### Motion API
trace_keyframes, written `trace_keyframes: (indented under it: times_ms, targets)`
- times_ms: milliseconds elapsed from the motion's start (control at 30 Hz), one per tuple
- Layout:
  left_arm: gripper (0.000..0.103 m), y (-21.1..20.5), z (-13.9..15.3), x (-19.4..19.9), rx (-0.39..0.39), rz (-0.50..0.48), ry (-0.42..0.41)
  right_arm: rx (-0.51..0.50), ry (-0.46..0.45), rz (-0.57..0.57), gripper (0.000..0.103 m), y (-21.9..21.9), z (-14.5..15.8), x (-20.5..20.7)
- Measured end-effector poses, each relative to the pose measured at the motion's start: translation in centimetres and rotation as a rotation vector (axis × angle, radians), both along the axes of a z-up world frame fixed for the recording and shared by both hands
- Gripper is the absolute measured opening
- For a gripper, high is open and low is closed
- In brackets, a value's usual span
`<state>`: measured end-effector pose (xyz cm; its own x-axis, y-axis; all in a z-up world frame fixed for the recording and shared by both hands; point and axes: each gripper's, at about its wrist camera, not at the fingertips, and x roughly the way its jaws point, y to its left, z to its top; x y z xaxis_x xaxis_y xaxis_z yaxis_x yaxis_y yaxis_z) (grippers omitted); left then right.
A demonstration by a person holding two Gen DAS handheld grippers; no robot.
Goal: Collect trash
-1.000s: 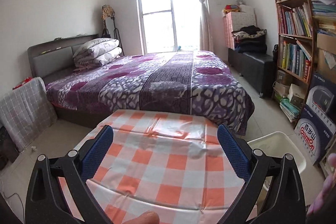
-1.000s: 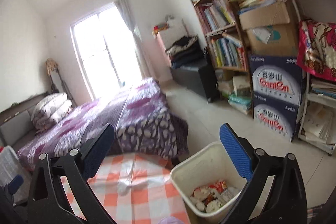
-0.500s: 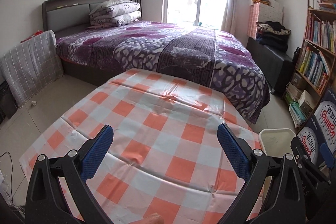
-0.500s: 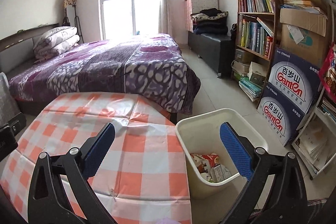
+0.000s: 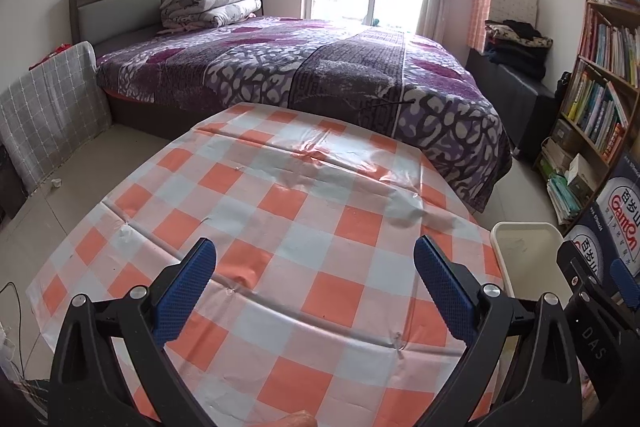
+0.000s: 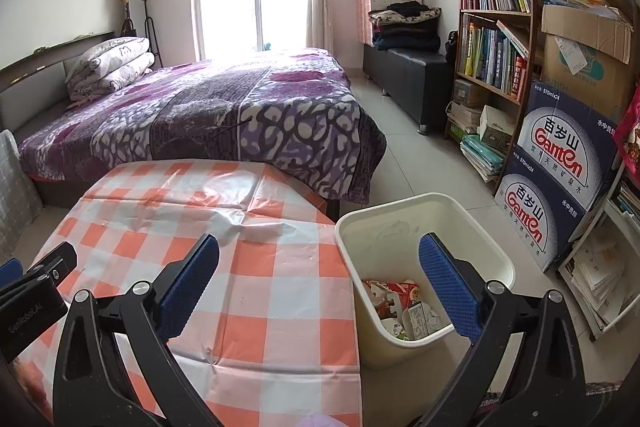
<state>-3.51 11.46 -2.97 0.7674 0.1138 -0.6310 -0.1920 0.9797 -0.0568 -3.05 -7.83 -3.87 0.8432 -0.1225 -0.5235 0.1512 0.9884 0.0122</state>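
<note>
An orange, white and pale-grey checked plastic cloth covers the counter (image 5: 304, 227) in the lower middle of the frame, and the cream plastic waste bin (image 6: 404, 223) at lower right holds red, white and green printed wrappers (image 6: 400, 301). The black tongs carry blue dimpled pads (image 6: 448, 287). Behind, the bed's purple blanket (image 5: 304, 67) bears white blotches and a dark central band, while white-and-blue cartons (image 6: 560, 163) show red lettering.
</note>
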Motion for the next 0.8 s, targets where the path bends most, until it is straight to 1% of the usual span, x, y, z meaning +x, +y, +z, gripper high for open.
trace_keyframes:
  times_ms: [800]
  targets:
    - [0.096, -0.31, -0.24, -0.02, 0.014, -0.008, 0.007, 0.010, 0.027, 0.006, 0.096, -0.05, -0.64, 0.18]
